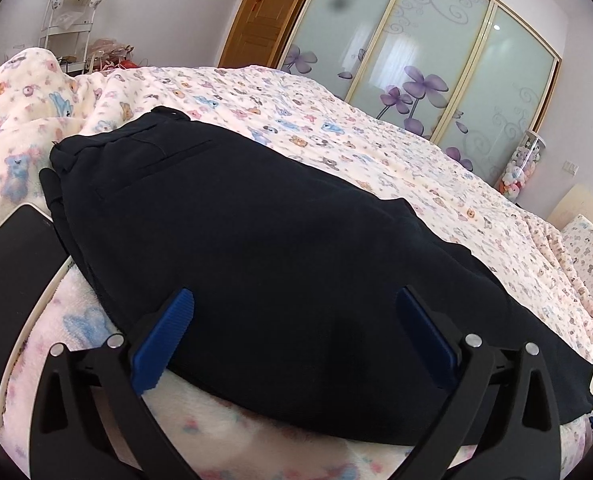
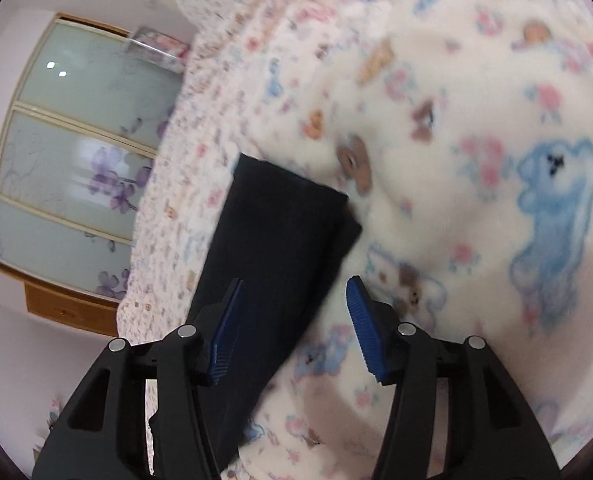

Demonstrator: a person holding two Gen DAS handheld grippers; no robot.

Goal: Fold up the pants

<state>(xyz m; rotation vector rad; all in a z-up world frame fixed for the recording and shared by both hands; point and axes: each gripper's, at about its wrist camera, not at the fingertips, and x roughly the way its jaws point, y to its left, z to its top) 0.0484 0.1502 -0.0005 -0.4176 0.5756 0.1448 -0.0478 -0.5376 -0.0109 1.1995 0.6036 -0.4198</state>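
Dark navy pants (image 1: 256,232) lie on a bed, legs laid one on the other, waistband and back pocket at the far left. My left gripper (image 1: 294,304) is open, its blue pads spread wide over the near edge of the pants, holding nothing. In the right wrist view the leg end of the pants (image 2: 280,240) lies as a dark strip with square cuffs at the far end. My right gripper (image 2: 294,292) is open above that strip, left pad over the cloth, right pad over the blanket. This view is blurred.
The bed is covered by a cream fleece blanket (image 1: 336,120) printed with bears. A dark tablet or phone (image 1: 12,272) lies at the left beside the pants. Glass wardrobe doors (image 1: 428,60) and a wooden door (image 1: 264,16) stand beyond the bed.
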